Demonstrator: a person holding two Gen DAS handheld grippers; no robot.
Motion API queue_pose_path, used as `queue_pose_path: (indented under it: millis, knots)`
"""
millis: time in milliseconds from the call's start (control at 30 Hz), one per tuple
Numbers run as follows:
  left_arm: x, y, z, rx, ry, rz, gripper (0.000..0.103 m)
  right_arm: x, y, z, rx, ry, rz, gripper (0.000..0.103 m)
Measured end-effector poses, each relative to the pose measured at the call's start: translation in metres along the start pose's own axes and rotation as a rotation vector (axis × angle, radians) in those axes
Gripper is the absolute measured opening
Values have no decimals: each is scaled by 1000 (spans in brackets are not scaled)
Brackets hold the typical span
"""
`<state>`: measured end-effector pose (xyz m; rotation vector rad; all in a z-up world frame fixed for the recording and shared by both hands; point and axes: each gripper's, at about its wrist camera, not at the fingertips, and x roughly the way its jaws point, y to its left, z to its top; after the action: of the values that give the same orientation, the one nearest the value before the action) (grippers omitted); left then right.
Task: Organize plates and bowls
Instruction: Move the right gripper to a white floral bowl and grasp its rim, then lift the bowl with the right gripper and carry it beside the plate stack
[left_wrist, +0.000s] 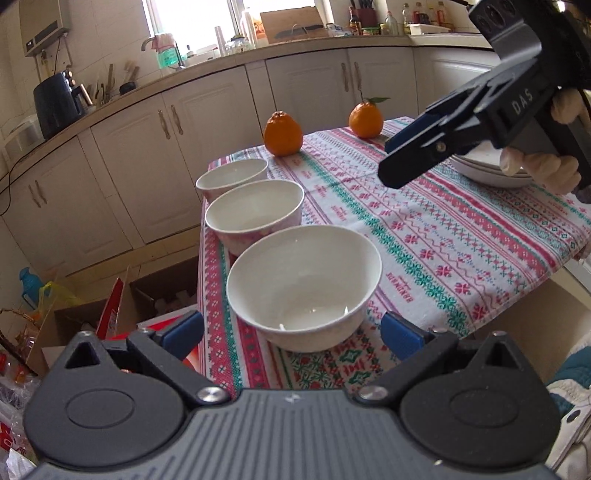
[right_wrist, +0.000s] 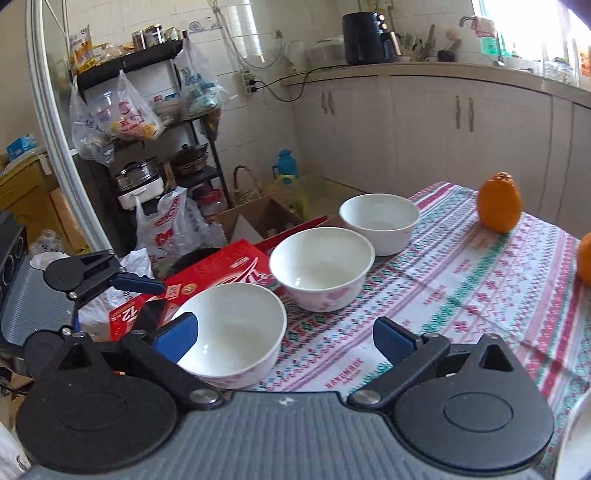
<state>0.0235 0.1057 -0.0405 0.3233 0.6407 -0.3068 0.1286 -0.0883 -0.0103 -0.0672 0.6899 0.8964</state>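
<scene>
Three white ceramic bowls (left_wrist: 303, 286) line the patterned tablecloth's (left_wrist: 461, 236) edge. Left gripper (left_wrist: 291, 326) spreads wide around the nearest, empty; right gripper (right_wrist: 284, 338) gapes empty nearby. Orange tangerines (left_wrist: 282, 133) and stacked white plates (left_wrist: 487, 171) sit beyond.

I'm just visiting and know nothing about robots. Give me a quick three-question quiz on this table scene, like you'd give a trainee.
1. How many bowls stand in the row along the table edge?
2. True or false: the left gripper is shut on the nearest bowl.
3. Where are the plates? A) stacked behind the right gripper in the left wrist view, B) inside the middle bowl, C) between the two oranges.

Key:
1. Three; the far bowl is the last.
2. False; both grippers are open and empty.
3. A. The near orange and far orange stand apart on the cloth.
</scene>
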Motion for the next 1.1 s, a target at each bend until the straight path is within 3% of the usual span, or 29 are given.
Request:
queue_pose_path:
  millis: [267, 500, 900, 1100]
  knots:
    - [24, 0, -4, -16, 14, -26, 97, 64, 8, 3, 23, 117, 126, 88]
    - [28, -1, -2, -17, 15, -42, 88, 75, 3, -3, 65, 141, 166, 72]
    - [25, -9, 12, 0, -3, -62, 86, 59, -7, -4, 77, 116, 142, 71]
    - [34, -22, 31, 30, -40, -111, 86, 32, -22, -7, 89, 84, 79, 71]
